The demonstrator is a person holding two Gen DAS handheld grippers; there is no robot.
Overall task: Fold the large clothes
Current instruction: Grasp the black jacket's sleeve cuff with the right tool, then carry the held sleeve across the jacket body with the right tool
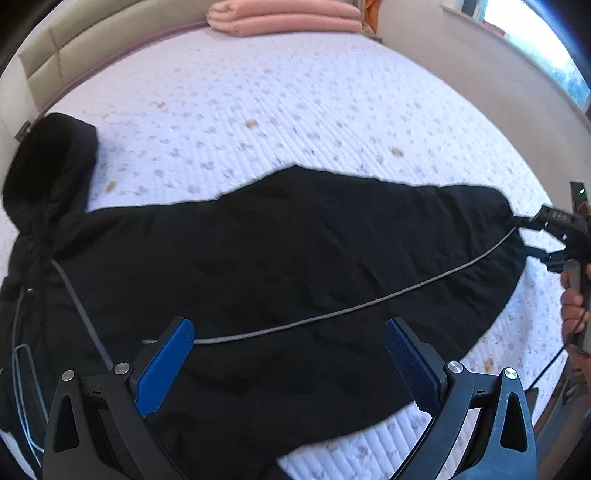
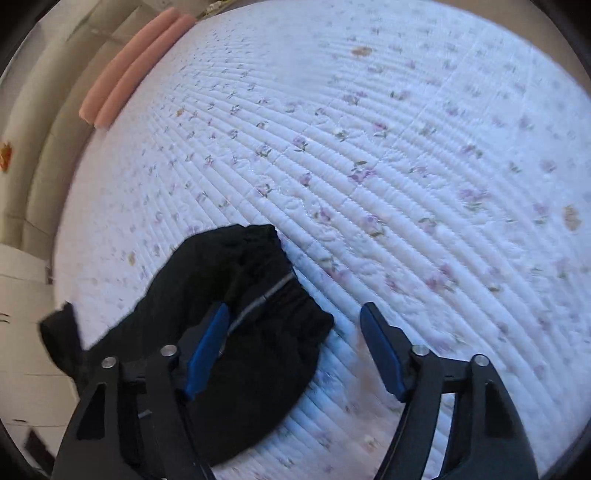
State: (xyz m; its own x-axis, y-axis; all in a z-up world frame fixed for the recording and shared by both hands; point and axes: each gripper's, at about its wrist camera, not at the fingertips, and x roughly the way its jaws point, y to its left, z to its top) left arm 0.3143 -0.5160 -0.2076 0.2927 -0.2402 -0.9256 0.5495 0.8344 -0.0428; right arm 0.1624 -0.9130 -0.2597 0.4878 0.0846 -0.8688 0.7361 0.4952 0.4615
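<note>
A large black hooded jacket (image 1: 280, 251) with a thin grey stripe lies spread across the quilted bed, hood (image 1: 48, 162) at the left. My left gripper (image 1: 288, 328) is open above the jacket's near side, jaws wide apart, holding nothing. My right gripper (image 1: 524, 236) shows at the right of the left wrist view, at the jacket's sleeve end. In the right wrist view my right gripper (image 2: 295, 317) is open just above the gathered black cuff (image 2: 258, 295), with its left finger over the fabric and its right finger over the quilt.
The bed (image 1: 295, 110) has a white floral quilt (image 2: 406, 147). Folded pink blankets (image 1: 284, 16) lie at its far end by a beige headboard (image 1: 55, 48); they also show in the right wrist view (image 2: 129, 70). A wall and window (image 1: 535, 44) run along the right.
</note>
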